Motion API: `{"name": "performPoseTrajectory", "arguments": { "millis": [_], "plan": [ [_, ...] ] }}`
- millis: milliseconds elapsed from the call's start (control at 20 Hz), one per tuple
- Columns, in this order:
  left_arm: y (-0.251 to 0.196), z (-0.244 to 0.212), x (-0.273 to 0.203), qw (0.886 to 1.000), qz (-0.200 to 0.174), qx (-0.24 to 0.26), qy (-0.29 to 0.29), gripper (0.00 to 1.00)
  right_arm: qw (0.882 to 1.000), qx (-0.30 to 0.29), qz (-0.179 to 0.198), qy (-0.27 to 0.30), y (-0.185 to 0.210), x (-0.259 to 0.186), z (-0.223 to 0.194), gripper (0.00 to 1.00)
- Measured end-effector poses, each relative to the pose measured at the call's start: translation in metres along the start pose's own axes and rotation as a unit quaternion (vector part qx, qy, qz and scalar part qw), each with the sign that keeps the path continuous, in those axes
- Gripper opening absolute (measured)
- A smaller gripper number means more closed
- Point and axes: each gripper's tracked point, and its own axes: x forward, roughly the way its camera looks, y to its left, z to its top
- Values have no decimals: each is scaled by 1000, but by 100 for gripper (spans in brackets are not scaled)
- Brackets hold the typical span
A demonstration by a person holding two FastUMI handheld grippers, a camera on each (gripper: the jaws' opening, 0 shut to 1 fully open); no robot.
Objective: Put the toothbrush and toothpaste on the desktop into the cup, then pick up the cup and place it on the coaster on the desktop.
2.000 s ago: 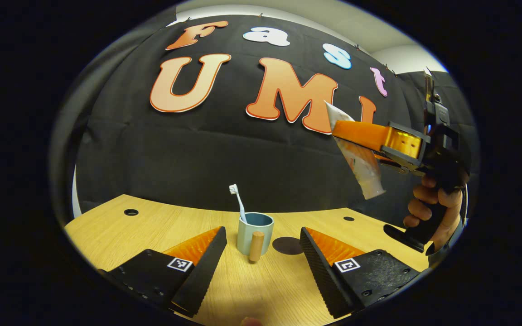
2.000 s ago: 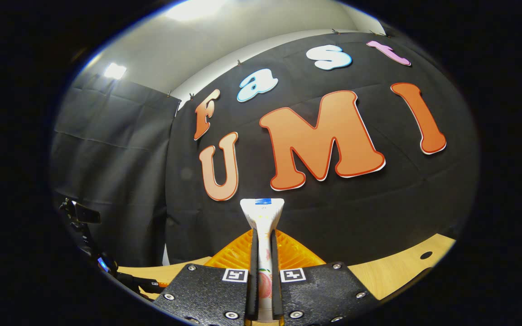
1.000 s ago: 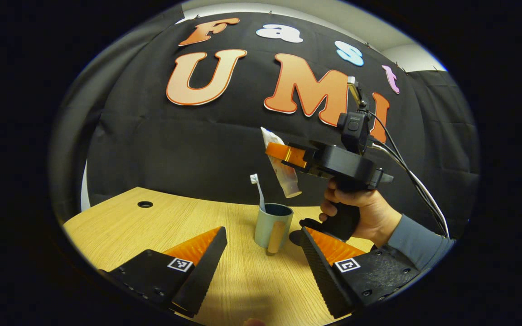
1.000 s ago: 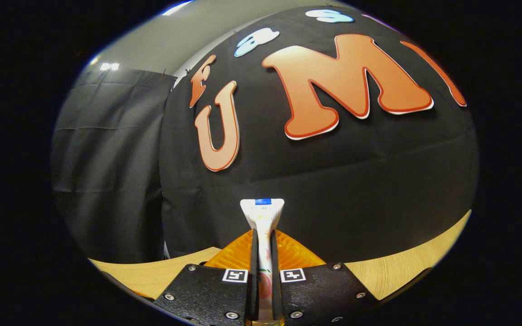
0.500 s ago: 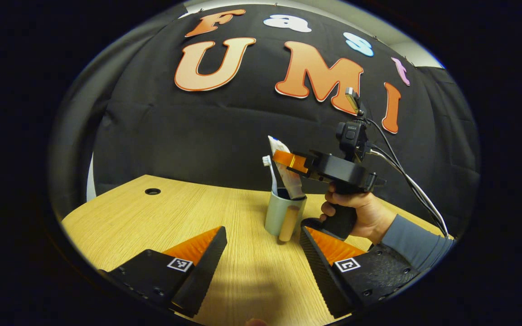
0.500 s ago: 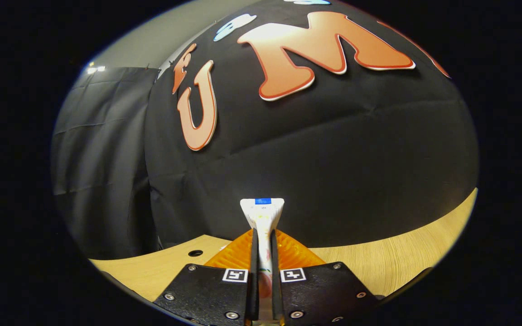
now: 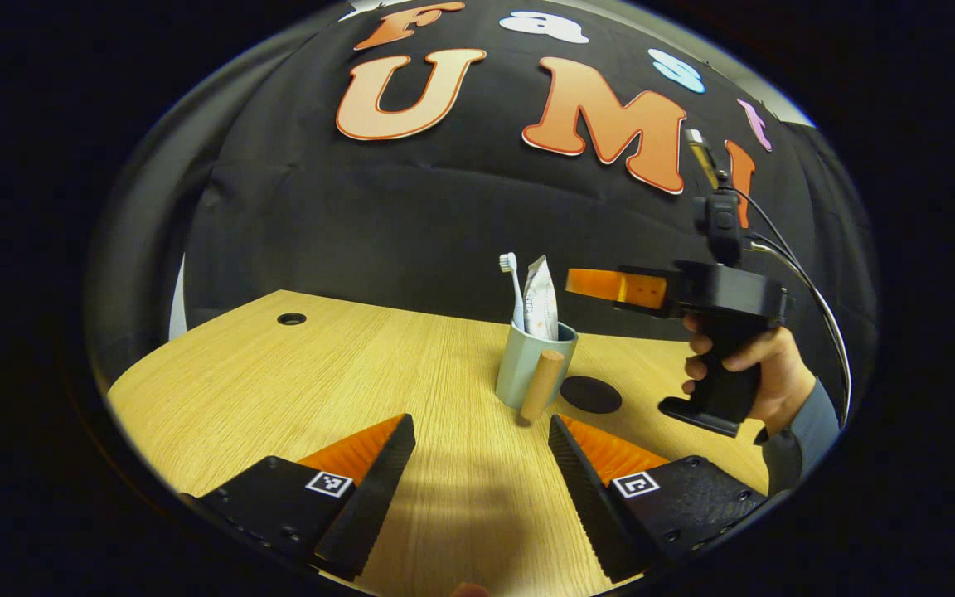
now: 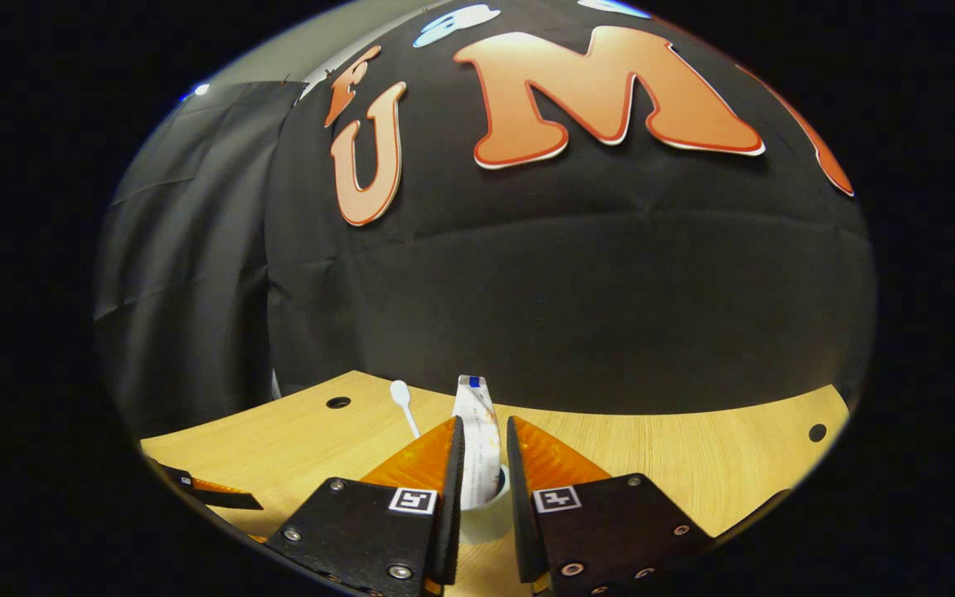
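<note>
Wooden surface (image 7: 295,390) carries the cup (image 7: 527,373), with brush (image 7: 513,286) and paste (image 7: 540,308) both standing inside. My right tongs (image 8: 482,485) are released beside the paste; left tongs (image 7: 482,464) gape, empty. Only lifting the cup onto the coaster (image 7: 590,395) just beside it remains.

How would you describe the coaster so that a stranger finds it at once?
On the wooden desk, find the grey-blue cup holding a toothbrush and toothpaste. Just right of it lies the coaster: a flat, dark disc, nothing on it.
</note>
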Motion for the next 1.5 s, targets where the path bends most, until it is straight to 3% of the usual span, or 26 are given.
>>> {"name": "performPoseTrajectory", "arguments": {
  "millis": [150,400,600,950,1150,1350,1500],
  "plan": [
    [-7,15,-6,1000,9,9,-9,97,1000,-12,-2,-9,-7,-35,13,43],
    [-34,48,-5,999,7,42,-12,97,998,-40,-16,-44,-24,-96,46,77],
    [-46,60,17,997,14,76,29,97,996,-57,-29,-62,-41,-145,52,94],
    [-71,78,60,993,-9,52,105,97,990,-78,-70,-93,-89,-224,76,96],
    [-79,76,90,987,-13,27,156,98,989,-23,-84,-118,-100,-266,86,97],
    [-82,61,114,975,-15,45,216,97,984,-43,-119,-127,-122,-292,88,96],
    [-87,47,126,964,-15,74,256,97,983,-45,-122,-132,-123,-307,91,100]
  ]
}}
